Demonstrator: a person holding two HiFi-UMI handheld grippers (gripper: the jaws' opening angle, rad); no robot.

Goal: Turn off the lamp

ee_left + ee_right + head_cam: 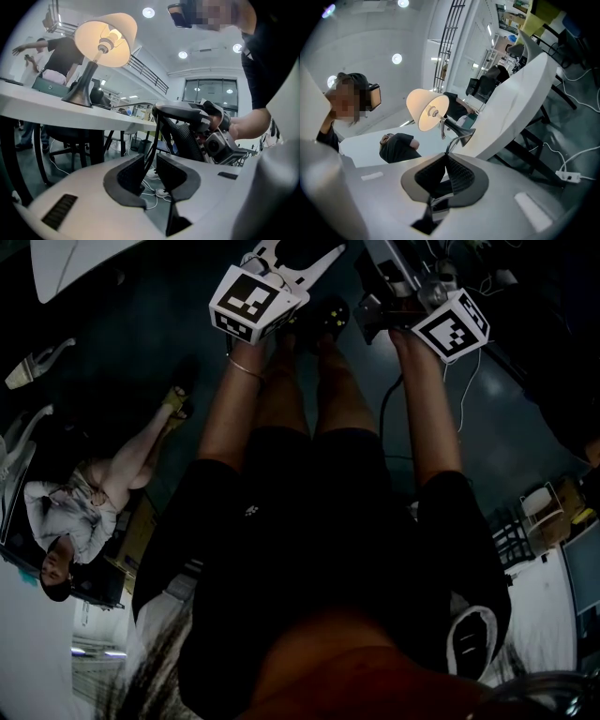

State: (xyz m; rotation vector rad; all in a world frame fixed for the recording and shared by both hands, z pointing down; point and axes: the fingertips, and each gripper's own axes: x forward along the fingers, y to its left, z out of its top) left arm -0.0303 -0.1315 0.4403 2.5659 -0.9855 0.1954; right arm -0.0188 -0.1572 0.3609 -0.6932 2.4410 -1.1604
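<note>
- Now the lamp point(104, 38) is lit, and its shade glows warm yellow. It stands up on the white counter point(37, 105), high above both tools.
- Its thin black cord point(153, 140) comes off the counter and hangs down to the tools. I think the tools are on the cord because the switch may be there, but no switch shows.
- Left tongs point(150, 161): the two pads stand a little apart, with the cord running down between them. It leans on one pad. The grip looks loose, like a guide for the cord, though it is hard to be sure from this angle.
- Right tongs point(445, 159): clenched on the cord. The tips meet, and the cord comes out of them and runs up to the lamp's foot. That firm pinch keeps the cord from slipping away.
- A hand point(243, 125) holds the right tool just beside the left one, so both can work on the same bit of cord.
- From the head view, both tools are held low in front of the person's legs, over the dark floor.
- Writing: I can read none. The cubes point(253, 304) have only black and white squares, no words, and the lamp shows no brand.
</note>
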